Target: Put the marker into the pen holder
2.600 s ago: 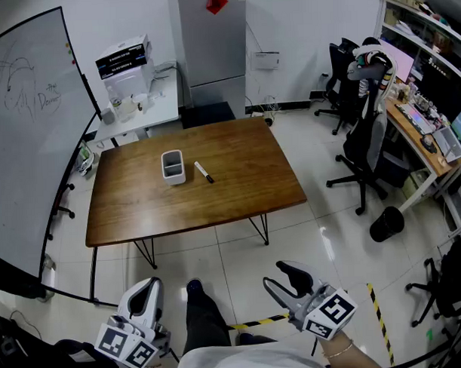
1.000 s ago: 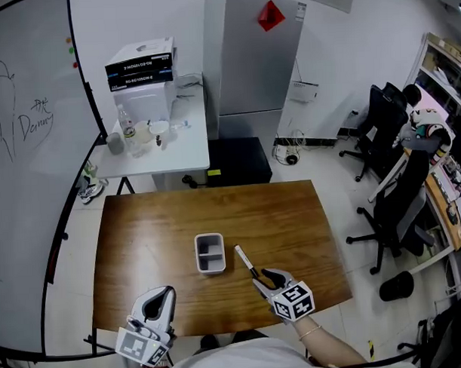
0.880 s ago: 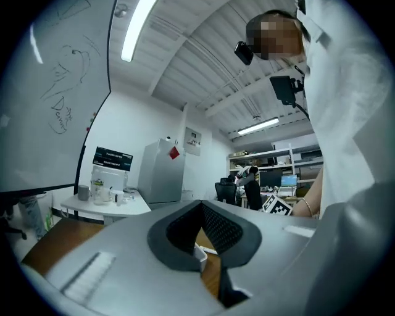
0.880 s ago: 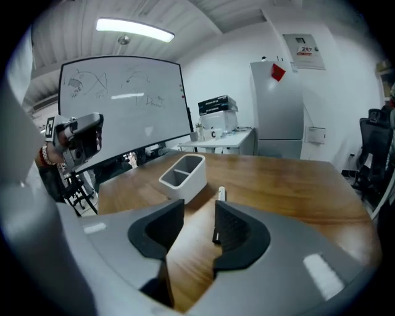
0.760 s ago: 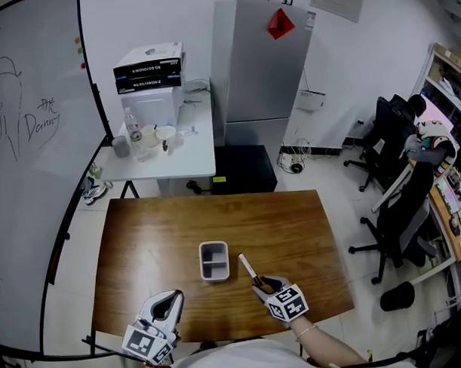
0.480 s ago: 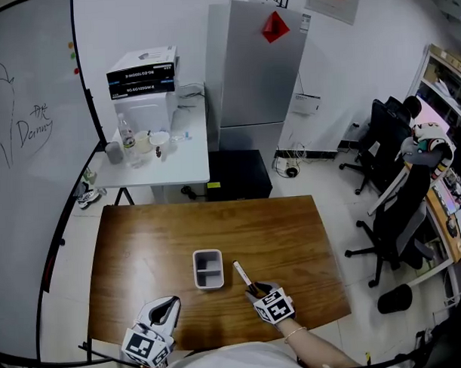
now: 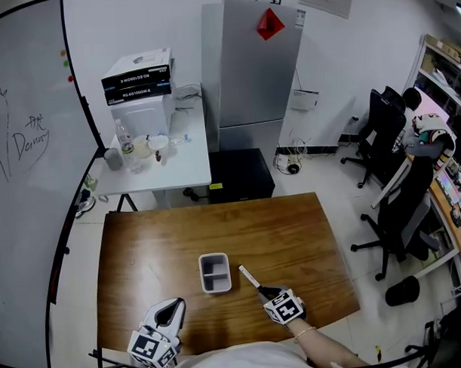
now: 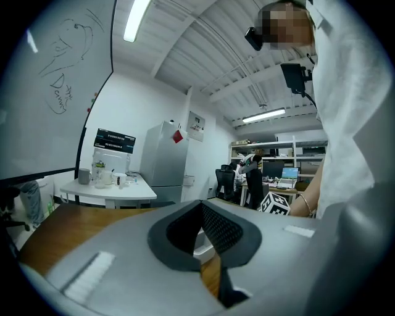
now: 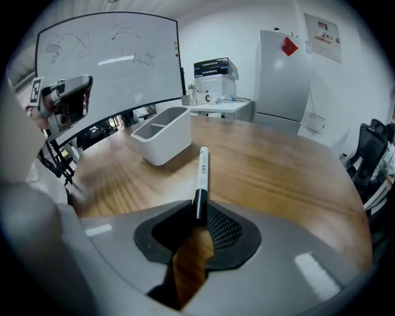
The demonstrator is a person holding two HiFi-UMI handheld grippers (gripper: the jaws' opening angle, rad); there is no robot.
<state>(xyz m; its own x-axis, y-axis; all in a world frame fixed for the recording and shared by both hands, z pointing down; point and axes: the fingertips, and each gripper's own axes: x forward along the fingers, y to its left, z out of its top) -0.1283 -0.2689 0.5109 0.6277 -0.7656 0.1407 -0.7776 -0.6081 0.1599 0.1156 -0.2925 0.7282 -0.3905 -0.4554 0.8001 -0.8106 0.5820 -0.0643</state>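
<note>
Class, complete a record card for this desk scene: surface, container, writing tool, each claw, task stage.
Surface: brown wooden table
Container: white rectangular pen holder, two compartments, both look empty, upright on the table
Writing tool: white marker with black end, to the right of the holder, outside it
Right claw: shut on the marker's black end
Left claw: shut, holding nothing, near the table's front edge
Task stage: marker gripped, not yet in the holder

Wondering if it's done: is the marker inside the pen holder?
No, the marker is beside the pen holder, its black end in the right gripper.
</note>
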